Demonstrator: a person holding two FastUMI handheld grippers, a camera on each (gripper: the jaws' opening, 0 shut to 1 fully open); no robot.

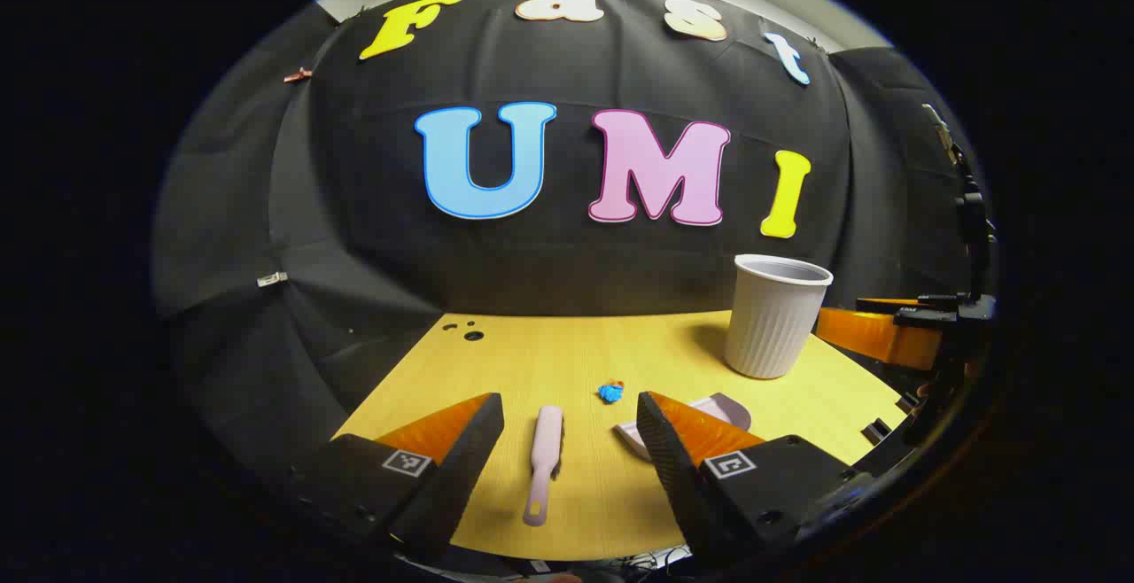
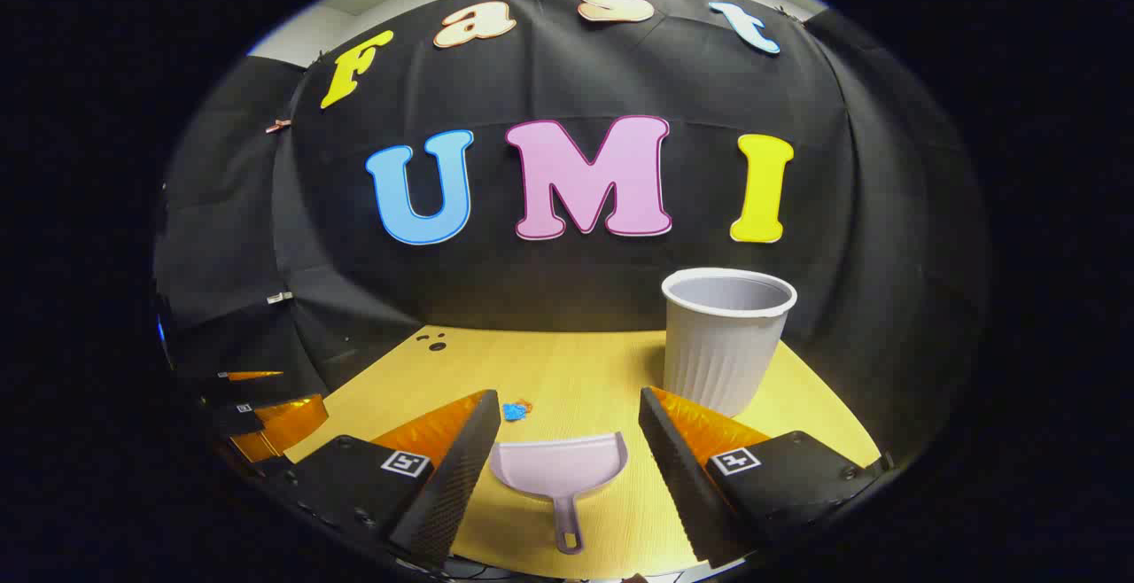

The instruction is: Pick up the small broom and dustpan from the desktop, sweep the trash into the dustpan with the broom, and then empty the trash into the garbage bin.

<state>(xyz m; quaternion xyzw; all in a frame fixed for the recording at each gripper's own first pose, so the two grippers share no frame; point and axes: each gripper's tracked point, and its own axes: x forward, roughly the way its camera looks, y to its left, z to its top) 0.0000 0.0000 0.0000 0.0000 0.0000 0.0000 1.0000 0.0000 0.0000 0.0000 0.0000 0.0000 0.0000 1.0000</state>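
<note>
While both tongs hang spread and empty over the near edge, the surface (image 1: 567,353) carries a bin (image 2: 726,339) far right, the dustpan (image 2: 560,468) before the right tongs (image 2: 567,468), the broom (image 1: 544,463) before the left tongs (image 1: 569,463), and blue trash (image 1: 610,392) between.

In the left gripper view, the left gripper's (image 1: 570,428) finger hides most of the dustpan (image 1: 722,408); the trash (image 1: 610,392) is too small to identify, perhaps crumpled scraps.

Each gripper, the left gripper (image 1: 570,423) and the right gripper (image 2: 567,419), has black bodies with visible screws, wedge-shaped fingers and small square black-and-white marker tags.
</note>
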